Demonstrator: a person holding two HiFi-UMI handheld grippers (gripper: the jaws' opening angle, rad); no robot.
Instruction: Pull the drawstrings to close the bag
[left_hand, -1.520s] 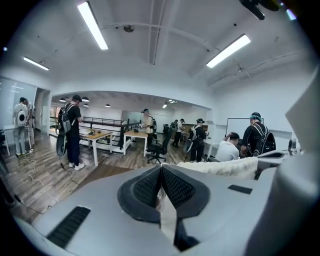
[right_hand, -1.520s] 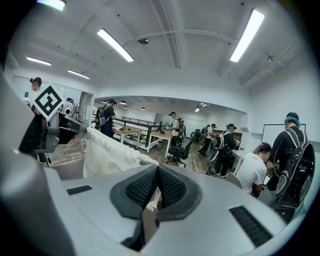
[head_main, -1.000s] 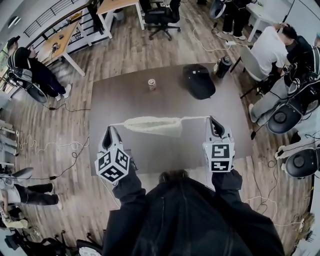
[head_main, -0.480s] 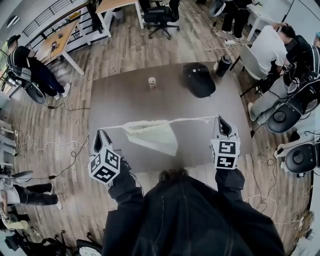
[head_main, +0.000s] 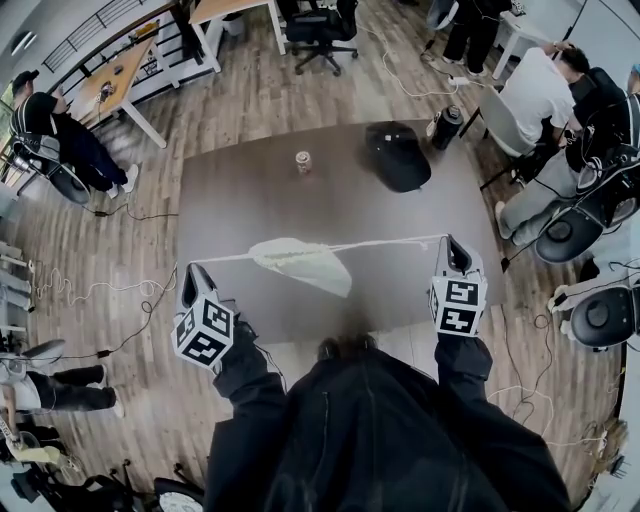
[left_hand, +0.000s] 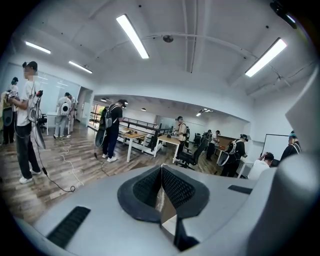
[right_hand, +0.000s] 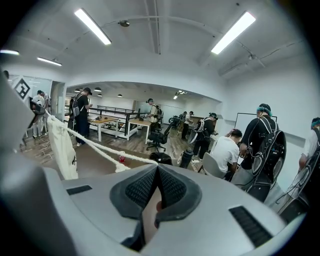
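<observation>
A cream drawstring bag (head_main: 300, 262) hangs above the dark table (head_main: 230, 200), strung on a taut white drawstring (head_main: 390, 243) between both grippers. My left gripper (head_main: 190, 270) is shut on the string's left end, near the table's front left corner. My right gripper (head_main: 452, 243) is shut on the right end, at the front right. In the right gripper view the drawstring (right_hand: 100, 147) runs from the closed jaws (right_hand: 156, 165) leftward to the bag (right_hand: 62, 145). The left gripper view shows its jaws (left_hand: 161, 170) pressed together; bag and string are out of sight there.
A small red can (head_main: 303, 163) and a black bag (head_main: 397, 157) stand at the table's far side. People sit at the right (head_main: 545, 90) and left (head_main: 50, 125). Cables lie on the wooden floor (head_main: 120, 290) around the table.
Both grippers have moved apart, the left one further left and the right one further right. The string is stretched longer and the bag's mouth has gathered tighter.
</observation>
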